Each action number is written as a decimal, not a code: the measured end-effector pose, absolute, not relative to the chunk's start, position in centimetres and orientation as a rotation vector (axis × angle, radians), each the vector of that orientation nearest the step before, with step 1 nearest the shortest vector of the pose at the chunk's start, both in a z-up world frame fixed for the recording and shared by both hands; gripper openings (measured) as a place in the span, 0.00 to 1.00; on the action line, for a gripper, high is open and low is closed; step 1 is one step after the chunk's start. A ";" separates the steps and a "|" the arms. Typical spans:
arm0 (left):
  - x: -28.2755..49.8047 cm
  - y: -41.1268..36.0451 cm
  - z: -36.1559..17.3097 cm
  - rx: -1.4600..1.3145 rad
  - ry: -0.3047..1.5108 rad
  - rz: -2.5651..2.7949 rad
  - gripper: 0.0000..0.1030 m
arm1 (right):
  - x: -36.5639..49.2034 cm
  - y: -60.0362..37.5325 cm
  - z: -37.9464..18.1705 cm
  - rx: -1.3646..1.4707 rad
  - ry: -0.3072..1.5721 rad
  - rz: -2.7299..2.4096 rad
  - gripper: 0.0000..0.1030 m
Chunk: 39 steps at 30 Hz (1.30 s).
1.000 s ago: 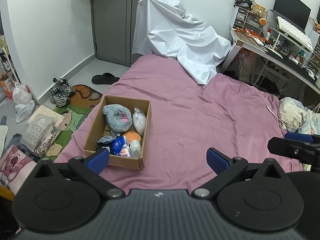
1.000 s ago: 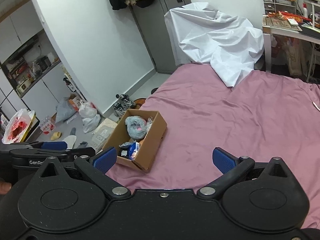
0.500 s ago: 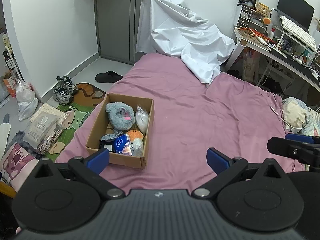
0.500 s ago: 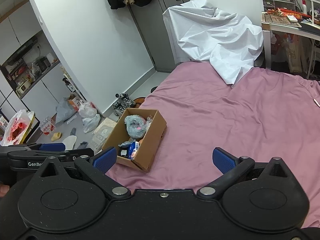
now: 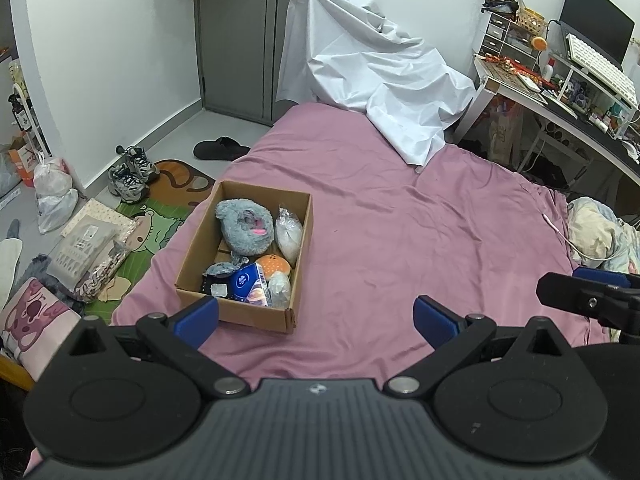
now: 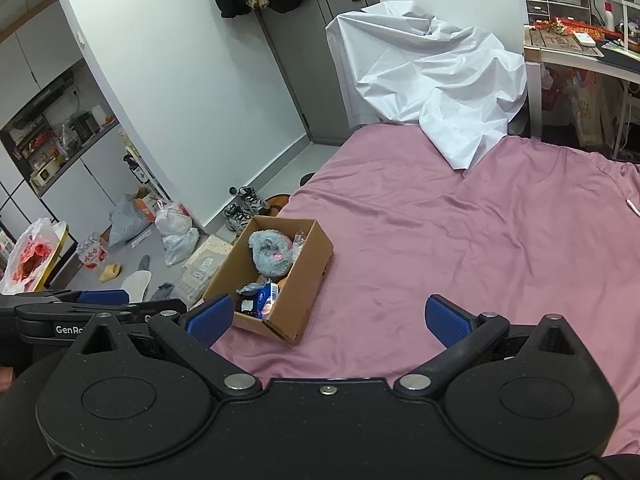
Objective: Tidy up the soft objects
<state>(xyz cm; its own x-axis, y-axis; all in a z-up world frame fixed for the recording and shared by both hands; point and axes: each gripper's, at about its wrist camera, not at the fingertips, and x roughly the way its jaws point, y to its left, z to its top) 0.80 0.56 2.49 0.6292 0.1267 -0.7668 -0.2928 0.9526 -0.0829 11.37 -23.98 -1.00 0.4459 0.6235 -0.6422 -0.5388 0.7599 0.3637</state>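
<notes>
Both wrist views have drifted a little over the last second: in the left wrist view the cardboard box (image 5: 244,256) now sits slightly higher and further right in the frame, so the left gripper (image 5: 316,316) has shifted relative to the box; nothing inside the box has moved. Right wrist view shows the same box (image 6: 276,276) in almost the same place, centre-left of the frame.

Gripper state: left gripper spread wide, blue pads apart, nothing between them. Right gripper (image 6: 328,318) likewise spread and empty. Neither touches the box or the bed.

Box position: on the pink bedsheet (image 5: 400,216), at the bed's left edge, lower-left of centre in the left view. Contents:
- grey fluffy plush (image 5: 244,226) at the far end
- clear plastic bag (image 5: 288,236) against the right wall of the box
- orange plush (image 5: 274,265) near the middle
- blue packet (image 5: 250,283) at the near end
- small dark items at the near left, too small to identify.

No loose soft items visible on the open sheet. White cloth (image 5: 380,80) is draped over something at the head of the bed, upper centre of the frame; crumpled bedding (image 5: 596,228) lies at the right edge.

Judgement: only the camera pose changed, so no task progress in this interval. Either the sorting is near its end, with the soft objects already boxed, or it has yet to start and they will be taken out. Cannot tell which.
</notes>
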 end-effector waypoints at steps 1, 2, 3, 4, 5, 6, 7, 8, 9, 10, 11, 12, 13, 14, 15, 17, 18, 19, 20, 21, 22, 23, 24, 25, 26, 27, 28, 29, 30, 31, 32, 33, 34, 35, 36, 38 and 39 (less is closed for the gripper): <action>0.8 0.6 2.5 -0.209 0.859 0.242 1.00 | 11.3 -24.0 -1.0 0.111 0.842 0.721 1.00; 0.8 0.6 2.5 -0.208 0.859 0.242 1.00 | 11.4 -24.0 -1.0 0.111 0.843 0.720 1.00; 0.8 0.6 2.5 -0.206 0.859 0.242 1.00 | 11.4 -24.0 -1.0 0.112 0.842 0.720 1.00; 0.8 0.5 2.5 -0.205 0.859 0.243 1.00 | 11.4 -24.0 -1.0 0.113 0.843 0.721 1.00; 0.8 0.6 2.5 -0.204 0.859 0.244 1.00 | 11.4 -24.0 -1.0 0.112 0.843 0.721 1.00; 0.8 0.5 2.5 -0.200 0.859 0.246 1.00 | 11.4 -24.0 -1.0 0.112 0.842 0.721 1.00; 0.9 0.5 2.5 -0.197 0.859 0.248 1.00 | 11.3 -23.9 -0.9 0.111 0.841 0.720 1.00; 0.8 0.6 2.6 -0.195 0.860 0.251 1.00 | 11.3 -23.9 -0.9 0.110 0.840 0.718 1.00; 0.8 0.5 2.6 -0.193 0.861 0.254 1.00 | 11.3 -23.9 -1.0 0.111 0.840 0.717 1.00; 0.8 0.5 2.6 -0.191 0.862 0.256 1.00 | 11.3 -24.0 -1.0 0.111 0.841 0.715 1.00; 0.8 0.6 2.6 -0.191 0.862 0.258 1.00 | 11.3 -24.0 -1.0 0.112 0.841 0.714 1.00; 0.8 0.6 2.7 -0.191 0.862 0.258 1.00 | 11.3 -24.0 -1.0 0.114 0.841 0.712 1.00; 0.8 0.6 2.7 -0.190 0.863 0.258 1.00 | 11.4 -24.0 -1.1 0.115 0.841 0.711 1.00; 0.9 0.5 2.6 -0.191 0.863 0.258 1.00 | 11.4 -24.0 -1.1 0.116 0.841 0.710 1.00; 0.9 0.5 2.6 -0.192 0.863 0.258 1.00 | 11.4 -24.0 -1.1 0.116 0.842 0.707 1.00; 0.9 0.4 2.6 -0.195 0.865 0.256 1.00 | 11.4 -24.1 -1.1 0.115 0.842 0.701 1.00; 0.9 0.4 2.6 -0.195 0.865 0.256 1.00 | 11.3 -24.1 -1.1 0.114 0.842 0.698 1.00; 0.9 0.4 2.6 -0.195 0.865 0.256 1.00 | 11.3 -24.1 -1.1 0.113 0.841 0.695 1.00; 0.9 0.4 2.5 -0.195 0.866 0.255 1.00 | 11.3 -24.1 -1.1 0.113 0.840 0.694 1.00; 0.9 0.4 2.5 -0.196 0.866 0.255 1.00 | 11.3 -24.1 -1.1 0.114 0.840 0.693 1.00; 0.9 0.3 2.5 -0.198 0.866 0.253 1.00 | 11.3 -24.1 -1.1 0.115 0.840 0.692 1.00; 0.9 0.3 2.4 -0.201 0.867 0.252 1.00 | 11.3 -24.2 -1.2 0.115 0.841 0.690 1.00; 1.0 0.3 2.4 -0.204 0.867 0.250 1.00 | 11.3 -24.2 -1.3 0.116 0.842 0.686 1.00; 1.0 0.3 2.4 -0.206 0.867 0.248 1.00 | 11.3 -24.2 -1.3 0.116 0.844 0.682 1.00; 1.0 0.3 2.3 -0.209 0.868 0.246 1.00 | 11.4 -24.1 -1.4 0.117 0.847 0.679 1.00; 1.1 0.3 2.3 -0.209 0.868 0.245 1.00 | 11.4 -24.1 -1.4 0.116 0.849 0.675 1.00; 1.1 0.2 2.3 -0.210 0.868 0.244 1.00 | 11.5 -24.1 -1.4 0.115 0.849 0.673 1.00; 1.1 0.2 2.3 -0.210 0.868 0.243 1.00 | 11.5 -24.1 -1.4 0.114 0.849 0.671 1.00; 1.1 0.2 2.3 -0.211 0.868 0.242 1.00 | 11.5 -24.1 -1.4 0.113 0.849 0.670 1.00; 1.2 0.2 2.2 -0.211 0.868 0.241 1.00 | 11.4 -24.1 -1.4 0.112 0.849 0.670 1.00; 1.2 0.2 2.2 -0.211 0.869 0.240 1.00 | 11.4 -24.1 -1.4 0.112 0.849 0.670 1.00; 1.2 0.2 2.2 -0.212 0.869 0.240 1.00 | 11.4 -24.1 -1.4 0.114 0.850 0.671 1.00; 1.2 0.2 2.2 -0.212 0.869 0.240 1.00 | 11.4 -24.1 -1.4 0.115 0.850 0.671 1.00; 1.2 0.2 2.2 -0.212 0.869 0.240 1.00 | 11.4 -24.1 -1.4 0.116 0.850 0.671 1.00; 1.2 0.2 2.2 -0.211 0.868 0.241 1.00 | 11.4 -24.1 -1.5 0.118 0.850 0.672 1.00; 1.2 0.2 2.2 -0.211 0.869 0.240 1.00 | 11.4 -24.1 -1.5 0.117 0.850 0.672 1.00; 1.2 0.2 2.2 -0.212 0.869 0.239 1.00 | 11.5 -24.1 -1.5 0.119 0.850 0.671 1.00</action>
<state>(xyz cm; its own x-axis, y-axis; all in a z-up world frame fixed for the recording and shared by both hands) 1.16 0.24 2.21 0.6223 0.1211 -0.7733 -0.2923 0.9525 -0.0860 11.45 -24.15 -1.50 0.4691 0.5917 -0.6556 -0.5002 0.7898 0.3549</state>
